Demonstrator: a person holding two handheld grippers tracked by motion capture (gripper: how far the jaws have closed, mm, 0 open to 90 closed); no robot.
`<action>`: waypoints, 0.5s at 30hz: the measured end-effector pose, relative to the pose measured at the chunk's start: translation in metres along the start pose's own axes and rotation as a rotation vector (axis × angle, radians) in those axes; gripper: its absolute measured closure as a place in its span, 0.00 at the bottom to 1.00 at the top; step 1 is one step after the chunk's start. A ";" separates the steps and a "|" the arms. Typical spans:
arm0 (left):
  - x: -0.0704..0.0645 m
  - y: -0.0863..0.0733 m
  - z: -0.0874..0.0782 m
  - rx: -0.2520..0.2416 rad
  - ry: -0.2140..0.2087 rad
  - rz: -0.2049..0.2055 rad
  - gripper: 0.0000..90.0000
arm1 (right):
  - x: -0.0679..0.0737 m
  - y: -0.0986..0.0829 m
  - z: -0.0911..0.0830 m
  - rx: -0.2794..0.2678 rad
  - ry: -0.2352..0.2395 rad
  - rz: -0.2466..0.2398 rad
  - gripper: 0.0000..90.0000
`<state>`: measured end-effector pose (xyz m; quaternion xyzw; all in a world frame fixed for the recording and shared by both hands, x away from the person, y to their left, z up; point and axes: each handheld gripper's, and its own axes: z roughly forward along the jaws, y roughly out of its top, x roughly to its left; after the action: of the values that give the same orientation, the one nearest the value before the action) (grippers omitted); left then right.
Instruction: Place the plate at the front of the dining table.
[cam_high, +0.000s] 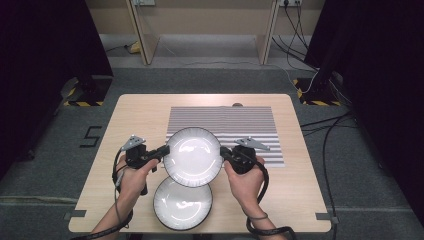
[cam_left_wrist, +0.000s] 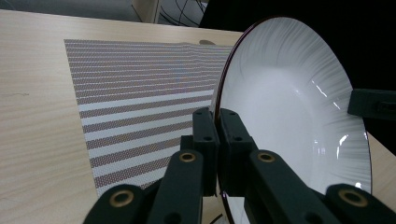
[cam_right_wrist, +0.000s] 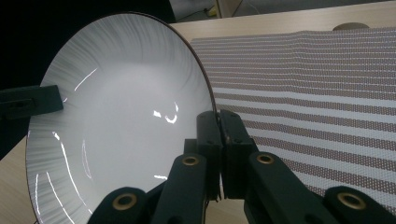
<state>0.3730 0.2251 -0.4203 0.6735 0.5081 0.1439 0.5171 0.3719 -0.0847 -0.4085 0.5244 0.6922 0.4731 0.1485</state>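
Hand-held grippers (cam_high: 164, 151) (cam_high: 223, 152) pinching plate (cam_high: 192, 156) — second plate (cam_high: 182, 204) below, striped mat (cam_high: 250, 122) behind

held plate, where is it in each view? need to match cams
High view: held plate at centre, above the second plate.
Left gripper view: right half, rim pinched in the left tongs.
Right gripper view: left half, rim in the right tongs.
Shared landmark: striped mat.

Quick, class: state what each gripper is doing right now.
Left gripper: shut on the upper plate rim.
Right gripper: shut on the upper plate's opposite rim.
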 end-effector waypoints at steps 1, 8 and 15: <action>0.000 0.000 0.000 -0.002 0.000 -0.001 0.96 | 0.000 0.000 0.000 0.002 0.000 0.005 0.98; -0.001 0.003 0.002 -0.009 0.000 0.003 0.96 | -0.002 0.003 0.000 -0.005 -0.003 0.007 0.98; 0.001 0.004 0.007 -0.005 -0.005 -0.003 0.96 | -0.004 0.004 0.002 -0.002 -0.007 0.010 0.98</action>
<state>0.3812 0.2220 -0.4200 0.6719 0.5074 0.1430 0.5202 0.3779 -0.0872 -0.4074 0.5294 0.6886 0.4726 0.1489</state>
